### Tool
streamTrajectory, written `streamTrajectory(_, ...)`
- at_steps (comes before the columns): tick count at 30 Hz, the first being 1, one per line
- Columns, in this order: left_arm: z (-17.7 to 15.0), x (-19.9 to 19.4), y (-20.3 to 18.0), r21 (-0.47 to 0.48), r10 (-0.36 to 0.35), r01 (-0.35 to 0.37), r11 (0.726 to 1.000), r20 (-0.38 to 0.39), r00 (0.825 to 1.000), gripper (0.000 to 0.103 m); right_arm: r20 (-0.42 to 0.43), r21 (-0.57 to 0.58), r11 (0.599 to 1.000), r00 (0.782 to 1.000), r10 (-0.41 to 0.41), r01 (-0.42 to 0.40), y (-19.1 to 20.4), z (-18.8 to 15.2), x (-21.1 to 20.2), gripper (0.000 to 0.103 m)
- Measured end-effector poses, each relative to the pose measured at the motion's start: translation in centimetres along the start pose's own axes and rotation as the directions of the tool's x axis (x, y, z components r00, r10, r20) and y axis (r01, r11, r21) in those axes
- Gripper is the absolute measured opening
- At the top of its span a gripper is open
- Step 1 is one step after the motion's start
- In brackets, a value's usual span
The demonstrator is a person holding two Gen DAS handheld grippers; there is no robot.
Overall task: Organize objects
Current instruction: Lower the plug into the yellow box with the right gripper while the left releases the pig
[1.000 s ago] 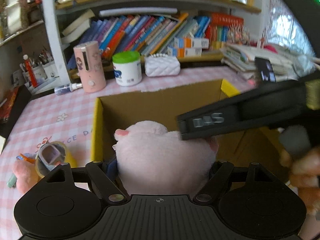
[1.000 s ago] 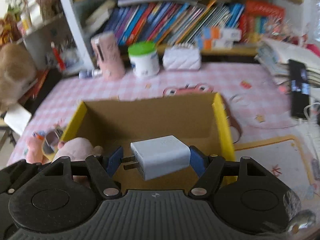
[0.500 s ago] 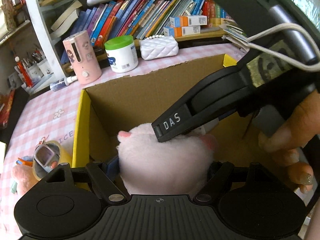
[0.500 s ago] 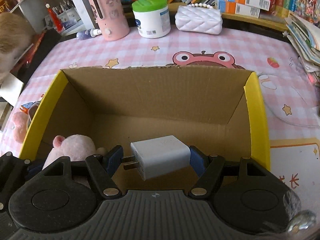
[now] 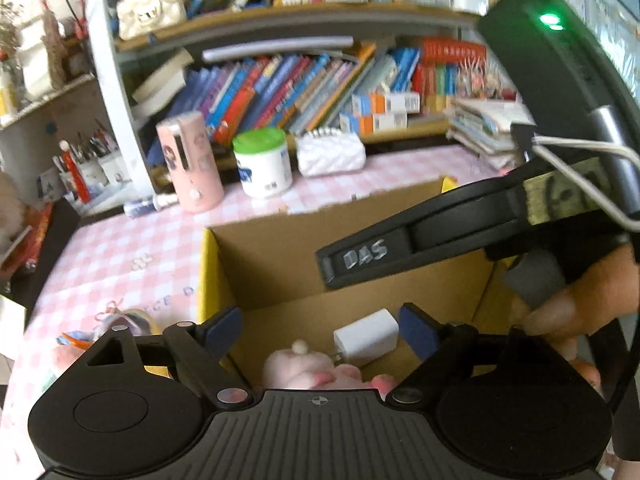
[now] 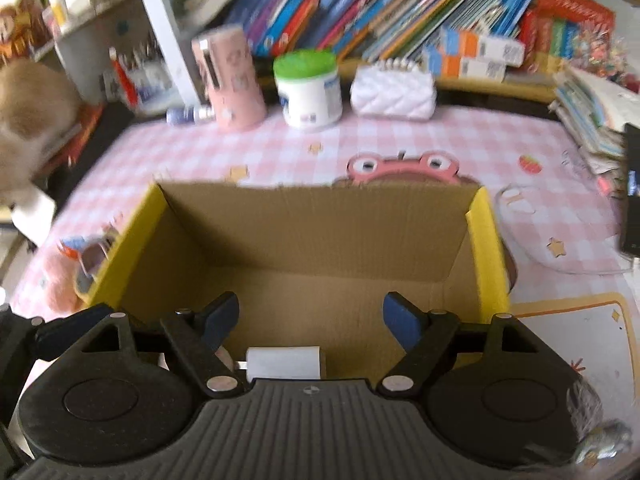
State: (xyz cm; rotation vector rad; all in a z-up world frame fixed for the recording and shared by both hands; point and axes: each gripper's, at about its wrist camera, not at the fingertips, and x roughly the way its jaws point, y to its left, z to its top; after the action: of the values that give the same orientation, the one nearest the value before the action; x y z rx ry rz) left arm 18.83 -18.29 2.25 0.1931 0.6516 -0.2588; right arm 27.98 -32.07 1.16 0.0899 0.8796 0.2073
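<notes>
A cardboard box (image 6: 312,232) with yellow flaps stands on the pink checked tablecloth. Inside it lie a pink plush toy (image 5: 308,372) and a white charger plug (image 5: 368,336), side by side on the floor. My left gripper (image 5: 320,330) hovers over them, its jaws opening, and the blue pads touch nothing. My right gripper (image 6: 312,320) hangs above the charger plug (image 6: 284,362), jaws also opening, with only air between the pads. The right tool's black casing (image 5: 400,248) crosses the left wrist view, held by a hand (image 5: 580,312).
Behind the box stand a pink cylinder (image 6: 230,80), a green-lidded tub (image 6: 310,88) and a white quilted purse (image 6: 394,90) in front of a bookshelf. A pink toy with goggles (image 6: 80,264) lies left of the box. A dark phone (image 6: 632,192) and stacked papers are at right.
The left jaws let go of the pink plush and the right jaws let go of the white charger. Both things now lie in the box, and both grippers have spread wider.
</notes>
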Motion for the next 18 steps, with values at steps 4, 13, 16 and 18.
streamTrajectory(4,-0.4,-2.3,1.1,-0.032,-0.004,0.006,0.999,0.054,0.999,0.088,0.113,0.034,0.999,0.993,-0.019,0.015,0.2,-0.4,-3.2,0.078)
streamTrajectory(13,-2.9,-8.5,4.2,-0.112,-0.049,0.072,0.991,0.201,0.978,0.088,0.345,0.129,0.985,0.926,-0.155,0.117,1.9,-5.2,-10.9,0.08)
streamTrajectory(16,-4.1,-10.1,4.9,-0.135,-0.057,0.089,0.987,0.227,0.972,0.088,0.391,0.164,0.974,0.896,-0.211,0.158,3.0,-7.8,-13.1,0.08)
streamTrajectory(18,-5.1,-10.7,5.4,-0.148,-0.067,0.102,0.984,0.229,0.971,0.088,0.399,0.168,0.967,0.883,-0.245,0.193,3.9,-9.7,-14.1,0.08)
